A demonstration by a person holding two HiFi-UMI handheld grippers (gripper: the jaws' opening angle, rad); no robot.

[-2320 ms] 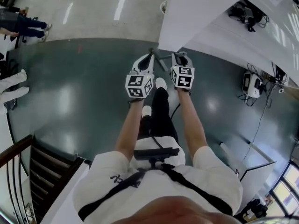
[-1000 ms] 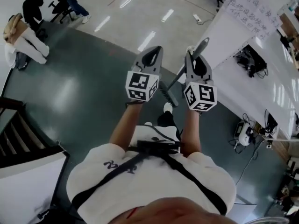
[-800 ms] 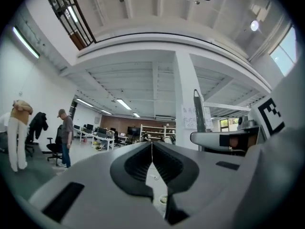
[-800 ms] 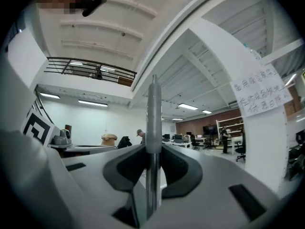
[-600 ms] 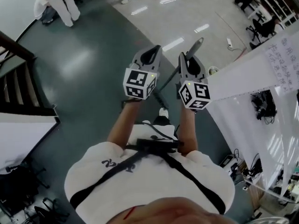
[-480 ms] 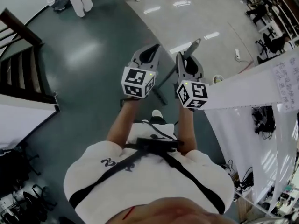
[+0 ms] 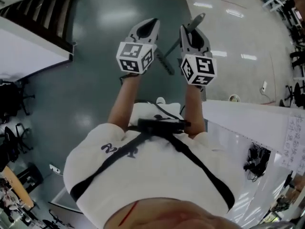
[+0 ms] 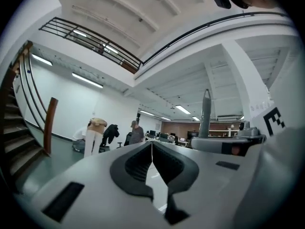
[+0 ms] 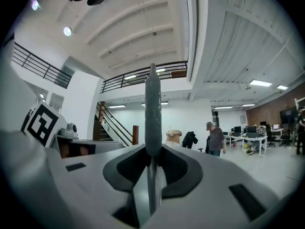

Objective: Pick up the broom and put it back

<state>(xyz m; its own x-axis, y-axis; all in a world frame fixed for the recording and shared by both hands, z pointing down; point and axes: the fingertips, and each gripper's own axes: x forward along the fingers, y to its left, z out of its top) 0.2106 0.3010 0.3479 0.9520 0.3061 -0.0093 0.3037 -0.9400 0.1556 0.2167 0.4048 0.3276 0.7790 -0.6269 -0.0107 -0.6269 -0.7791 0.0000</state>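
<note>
**Broom in carry, drop-off spot not in sight**

Risks, as I judge them:
- Floor point(image 7: 95, 80) is dark, glossy and open ahead. The white panel point(image 7: 248, 123) runs close on the person's right. The broom's top end pokes out past the gripper, so a swing that way could knock it on the panel.
- Staircase point(image 7: 43, 4) lies well apart to the left, a hazard only if the walk drifts there.
- People point(image 9: 217, 138) stand far across the room, no concern at this range.
- Broom point(image 7: 165, 63) is clamped by its grey handle in the right gripper point(image 9: 152, 162). The handle stands up through the jaws in the right gripper view, and the brush end hangs low between the two grippers in the head view. With one narrow clamp on a long stick, it could pivot or slide, and the brush could strike the left gripper or the legs.
- Left gripper point(image 8: 151, 149) has its jaws closed together on nothing, beside the right one. It gives the handle no support.

Hard to make out:
- Where the broom belongs: no rack, hook or corner shows.
- The white panel is a partition or a desk top, probably the former; the angle is too steep to be sure.
- The legs and the floor underfoot are mostly hidden by the torso.
- The brush end is small and dark in the head view and cut off below the jaws in the right gripper view.
</note>
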